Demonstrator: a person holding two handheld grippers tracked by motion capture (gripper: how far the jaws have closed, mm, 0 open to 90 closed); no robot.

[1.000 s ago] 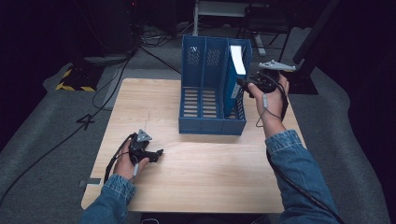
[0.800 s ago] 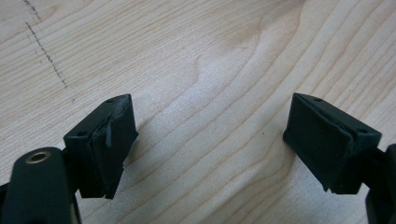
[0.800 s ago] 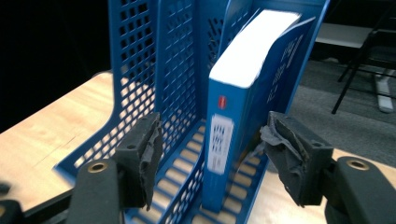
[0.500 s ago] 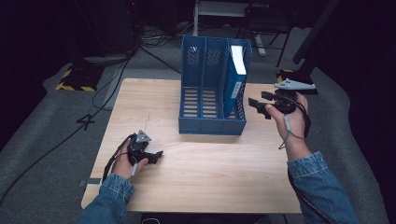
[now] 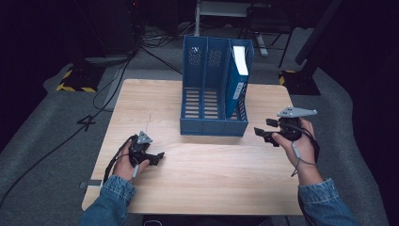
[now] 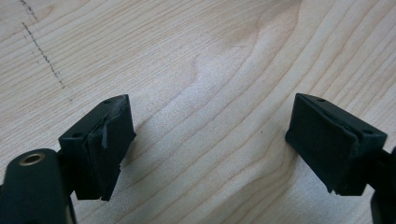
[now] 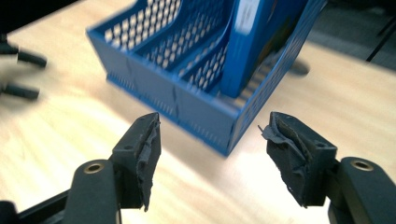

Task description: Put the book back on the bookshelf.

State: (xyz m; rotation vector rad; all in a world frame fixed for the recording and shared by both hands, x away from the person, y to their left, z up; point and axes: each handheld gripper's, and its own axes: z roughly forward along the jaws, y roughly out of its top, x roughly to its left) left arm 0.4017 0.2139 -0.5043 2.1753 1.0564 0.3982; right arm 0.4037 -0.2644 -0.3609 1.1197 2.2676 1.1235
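From the high view, the book (image 5: 239,70) stands upright in the rightmost slot of the blue rack (image 5: 214,126), seemingly filed. The right gripper (image 5: 261,133) hangs just beside the rack's front right corner, apart from it; the left gripper (image 5: 159,156) rests low on the table (image 5: 211,183), likely parked.

In the left gripper view, the jaws stand wide over bare wood, empty.

In the right gripper view, the jaws have just been opening, with nothing between them, and the rack's corner lies ahead.
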